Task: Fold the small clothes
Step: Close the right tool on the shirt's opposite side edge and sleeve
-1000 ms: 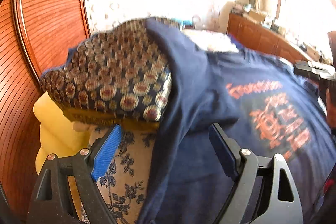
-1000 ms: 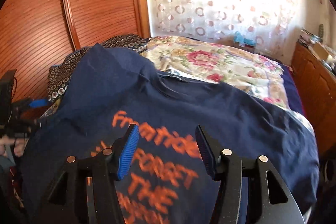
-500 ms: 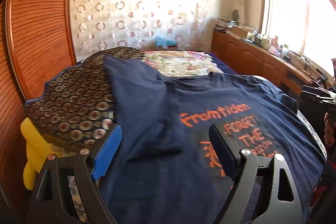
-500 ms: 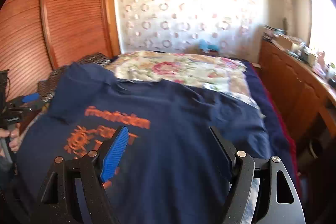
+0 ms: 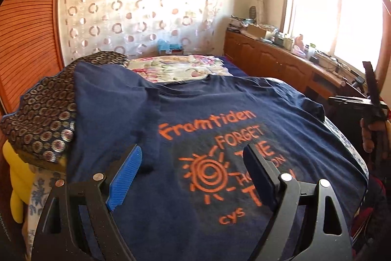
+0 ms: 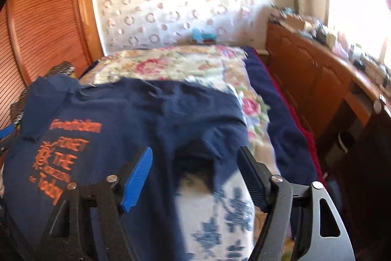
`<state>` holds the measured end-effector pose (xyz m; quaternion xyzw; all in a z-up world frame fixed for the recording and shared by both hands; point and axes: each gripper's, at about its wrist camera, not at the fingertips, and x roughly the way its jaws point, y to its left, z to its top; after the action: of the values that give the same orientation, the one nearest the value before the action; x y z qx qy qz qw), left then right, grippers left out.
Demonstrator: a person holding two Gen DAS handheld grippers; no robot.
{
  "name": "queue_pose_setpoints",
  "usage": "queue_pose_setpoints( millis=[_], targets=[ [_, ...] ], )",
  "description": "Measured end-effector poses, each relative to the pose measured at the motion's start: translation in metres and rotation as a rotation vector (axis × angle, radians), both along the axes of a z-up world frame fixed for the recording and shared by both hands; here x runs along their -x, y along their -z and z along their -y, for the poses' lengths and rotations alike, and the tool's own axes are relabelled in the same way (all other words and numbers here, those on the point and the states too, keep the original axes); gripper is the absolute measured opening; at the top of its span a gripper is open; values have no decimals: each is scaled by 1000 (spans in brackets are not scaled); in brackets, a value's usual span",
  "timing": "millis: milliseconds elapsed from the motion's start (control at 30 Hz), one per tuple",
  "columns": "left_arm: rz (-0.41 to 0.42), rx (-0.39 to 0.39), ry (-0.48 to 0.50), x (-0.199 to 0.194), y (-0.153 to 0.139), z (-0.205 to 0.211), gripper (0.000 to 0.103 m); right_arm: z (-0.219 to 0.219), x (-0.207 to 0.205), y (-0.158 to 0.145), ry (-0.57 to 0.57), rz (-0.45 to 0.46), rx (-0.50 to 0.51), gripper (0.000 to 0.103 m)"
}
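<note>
A navy T-shirt [image 5: 200, 114] with orange print lies spread face up on the bed; it also shows in the right wrist view [image 6: 136, 119]. Its left sleeve is folded in over the body. My left gripper [image 5: 191, 165] is open and empty, hovering over the orange sun print. My right gripper [image 6: 195, 165] is open and empty above the shirt's right sleeve and side edge. The right gripper's body and the hand holding it [image 5: 366, 119] show at the right edge of the left wrist view.
A dark patterned cushion [image 5: 41, 114] and a yellow pillow [image 5: 14, 170] lie left of the shirt. A floral quilt [image 6: 176, 65] covers the bed beyond it. Wooden cabinets [image 5: 276, 62] run along the right; a wooden wardrobe [image 6: 44, 23] stands left.
My left gripper has swung from the left sleeve and cushion to over the chest print. My right gripper has swung right, from the print to the shirt's right sleeve. Both stayed open.
</note>
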<state>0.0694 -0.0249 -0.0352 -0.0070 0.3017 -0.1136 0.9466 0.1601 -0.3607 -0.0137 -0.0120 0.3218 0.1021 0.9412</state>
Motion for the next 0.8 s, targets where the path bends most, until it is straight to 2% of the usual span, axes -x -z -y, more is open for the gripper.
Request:
queue_pose_setpoints(
  millis=[100,233,333,433,500,567,633,667,800],
  targets=[
    [-18,-1,21,-1,6,10,86,3,-12,13,32,-74,-28,67],
    [-51,-25,48,-2,14,22,86,0,-23,24,59,-140,-62,66],
    [-81,-40,65,-4,21,29,86,-4,-25,24,59,-165,-99,66],
    [-92,-49,72,-4,24,34,86,-11,-29,23,58,-183,-89,63],
    [-92,-51,75,-4,25,35,86,-19,-31,22,53,-191,-58,52],
    [-89,-51,76,-2,25,35,86,-22,-24,19,53,-182,-15,48],
    [-85,-49,74,-1,24,34,86,-23,-18,14,55,-168,15,36],
    [-82,-46,73,0,23,33,86,-21,-16,7,63,-150,34,9],
    [-75,-37,67,1,21,30,86,-25,-5,-11,68,-76,68,8]
  ],
)
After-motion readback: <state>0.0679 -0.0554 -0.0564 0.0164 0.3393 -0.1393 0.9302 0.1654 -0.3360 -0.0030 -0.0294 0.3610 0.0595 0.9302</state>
